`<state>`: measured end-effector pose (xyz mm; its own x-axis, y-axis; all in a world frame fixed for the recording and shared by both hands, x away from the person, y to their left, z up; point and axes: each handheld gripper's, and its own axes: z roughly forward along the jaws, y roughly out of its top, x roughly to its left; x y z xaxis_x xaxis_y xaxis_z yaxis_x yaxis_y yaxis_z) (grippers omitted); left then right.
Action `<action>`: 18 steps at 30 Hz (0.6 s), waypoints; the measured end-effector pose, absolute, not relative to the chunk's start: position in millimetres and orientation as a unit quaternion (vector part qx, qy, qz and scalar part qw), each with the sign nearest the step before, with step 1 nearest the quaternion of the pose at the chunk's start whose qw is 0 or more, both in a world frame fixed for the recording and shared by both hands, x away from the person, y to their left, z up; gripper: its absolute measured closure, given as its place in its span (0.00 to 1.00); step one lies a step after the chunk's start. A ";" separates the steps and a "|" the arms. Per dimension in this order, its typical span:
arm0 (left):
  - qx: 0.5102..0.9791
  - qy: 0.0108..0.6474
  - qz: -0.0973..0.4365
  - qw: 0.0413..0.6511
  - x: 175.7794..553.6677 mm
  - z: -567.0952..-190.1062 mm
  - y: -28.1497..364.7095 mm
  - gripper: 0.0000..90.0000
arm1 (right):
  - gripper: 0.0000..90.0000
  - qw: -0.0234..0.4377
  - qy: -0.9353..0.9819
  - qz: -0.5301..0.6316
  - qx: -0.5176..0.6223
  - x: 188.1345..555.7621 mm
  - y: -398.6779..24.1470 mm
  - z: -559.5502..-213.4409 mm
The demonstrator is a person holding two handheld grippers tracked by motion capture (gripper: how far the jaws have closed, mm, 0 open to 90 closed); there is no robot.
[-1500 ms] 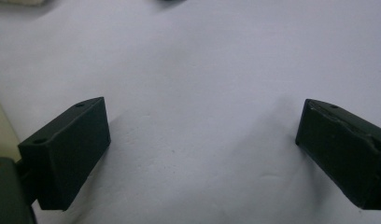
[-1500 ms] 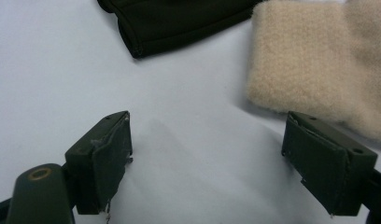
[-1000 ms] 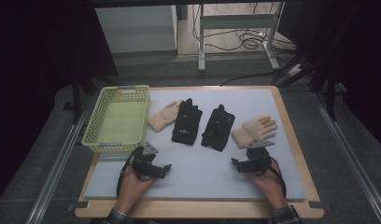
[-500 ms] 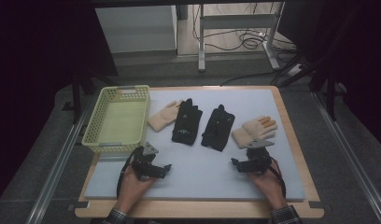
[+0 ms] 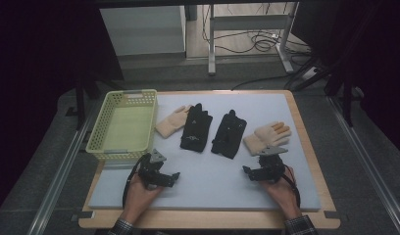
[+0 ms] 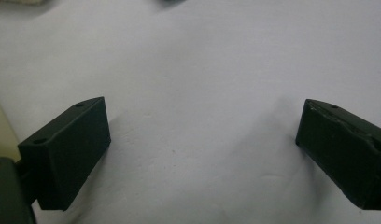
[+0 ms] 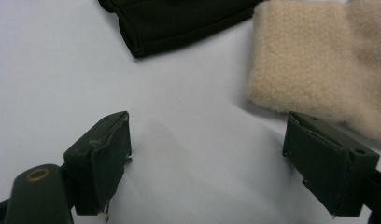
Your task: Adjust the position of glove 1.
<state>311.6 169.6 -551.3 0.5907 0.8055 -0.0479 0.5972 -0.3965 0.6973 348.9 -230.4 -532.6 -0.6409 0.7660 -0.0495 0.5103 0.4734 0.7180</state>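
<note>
Black gloves [image 5: 212, 131]: small pale marks, too small to read.
Basket [image 5: 105, 126]: no lettering.
Beige gloves [image 5: 266, 137]: no lettering.
Mat [image 5: 208, 171]: blank.

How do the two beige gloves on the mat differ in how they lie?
The left beige glove lies partly under a black glove, next to the yellow basket; the right beige glove lies uncovered, fingers spread, at the row's far right. The right one sits just ahead of the open right gripper. Both are fuzzy beige and lie flat.
</note>
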 end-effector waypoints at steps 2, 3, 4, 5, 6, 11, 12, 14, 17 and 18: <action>0.822 0.427 0.150 0.346 311.7 -551.2 169.6 0.03 | 0.17 0.186 0.838 0.344 0.381 348.9 -230.4 -532.4; 0.822 0.427 0.150 0.346 311.7 -551.2 169.6 0.03 | 0.17 0.185 0.838 0.344 0.381 349.0 -230.4 -532.4; 0.822 0.427 0.150 0.346 311.7 -551.2 169.6 0.03 | 0.17 0.186 0.839 0.343 0.380 349.1 -230.5 -532.3; 0.822 0.427 0.150 0.346 311.7 -551.2 169.6 0.04 | 0.17 0.185 0.838 0.343 0.381 349.2 -230.4 -532.1; 0.822 0.427 0.151 0.346 311.6 -551.2 169.6 0.03 | 0.17 0.184 0.838 0.343 0.382 349.3 -230.4 -531.9; 0.822 0.427 0.150 0.346 311.7 -551.2 169.6 0.03 | 0.17 0.181 0.835 0.347 0.387 351.4 -228.8 -528.3; 0.822 0.427 0.151 0.346 311.7 -551.2 169.6 0.03 | 0.17 0.179 0.834 0.351 0.386 351.8 -228.6 -526.8; 0.822 0.427 0.150 0.346 311.7 -551.2 169.6 0.03 | 0.17 0.168 0.832 0.358 0.388 353.0 -227.7 -523.4; 0.822 0.427 0.151 0.346 311.6 -551.2 169.6 0.03 | 0.19 0.159 0.831 0.365 0.389 356.3 -225.9 -519.5; 0.822 0.427 0.151 0.346 311.7 -551.2 169.6 0.03 | 0.19 0.158 0.831 0.366 0.387 357.9 -225.2 -518.4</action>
